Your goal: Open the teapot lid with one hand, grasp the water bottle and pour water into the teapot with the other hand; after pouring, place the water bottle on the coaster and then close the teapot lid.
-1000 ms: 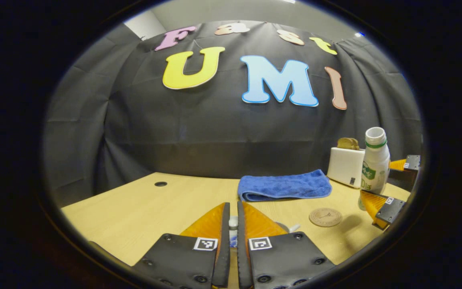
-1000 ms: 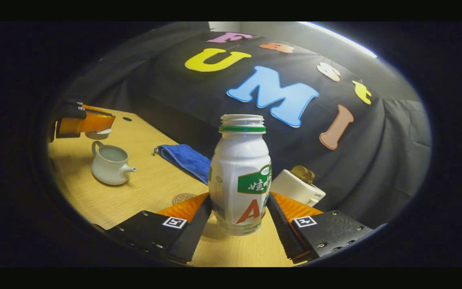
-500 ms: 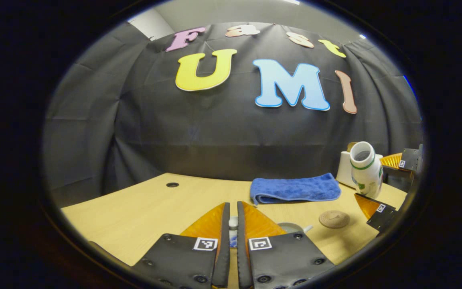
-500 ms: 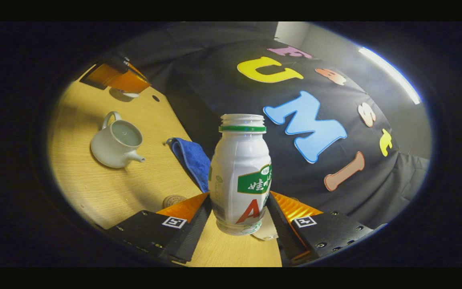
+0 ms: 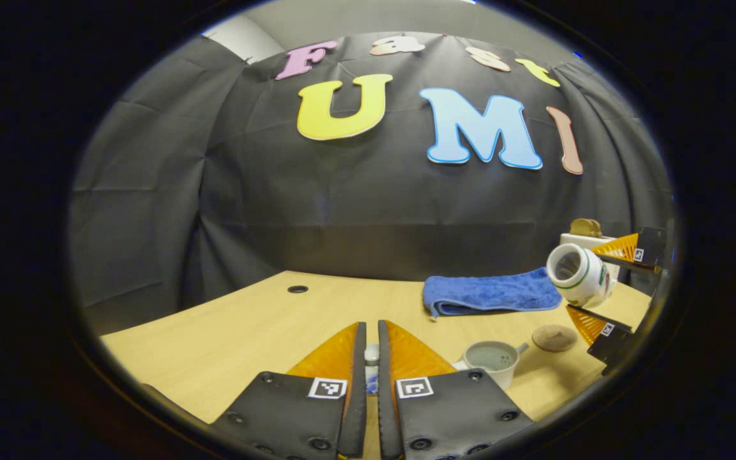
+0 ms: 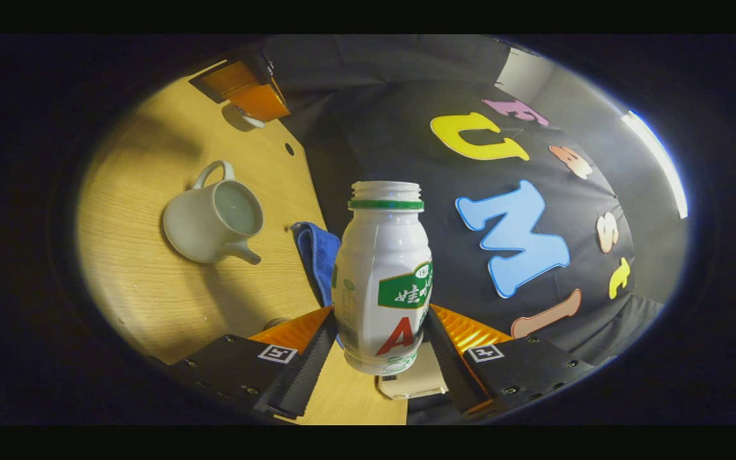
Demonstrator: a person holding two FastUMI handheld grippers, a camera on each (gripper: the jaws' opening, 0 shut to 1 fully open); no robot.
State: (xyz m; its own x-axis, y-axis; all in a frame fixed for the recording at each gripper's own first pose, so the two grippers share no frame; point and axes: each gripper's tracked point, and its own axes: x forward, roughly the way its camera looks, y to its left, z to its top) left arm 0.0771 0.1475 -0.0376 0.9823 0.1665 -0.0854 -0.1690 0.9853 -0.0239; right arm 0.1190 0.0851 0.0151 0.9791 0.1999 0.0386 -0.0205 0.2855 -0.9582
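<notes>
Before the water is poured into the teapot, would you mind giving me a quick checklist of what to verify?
1. Teapot lid off, mouth open: ok.
2. Lid gripped by left gripper, clear of the pot: ok.
3. Right gripper shut on water bottle: ok.
4. Bottle uncapped, tilted toward the teapot: ok.
5. Bottle mouth above teapot opening: not ok, off to the side.
6. Coaster free: ok.

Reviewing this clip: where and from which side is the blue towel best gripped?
A judgement: pinch the blue towel at its rolled, thicker left end, coming down from above; it lies flat on the table, leaving nothing to grip from the side.
</notes>
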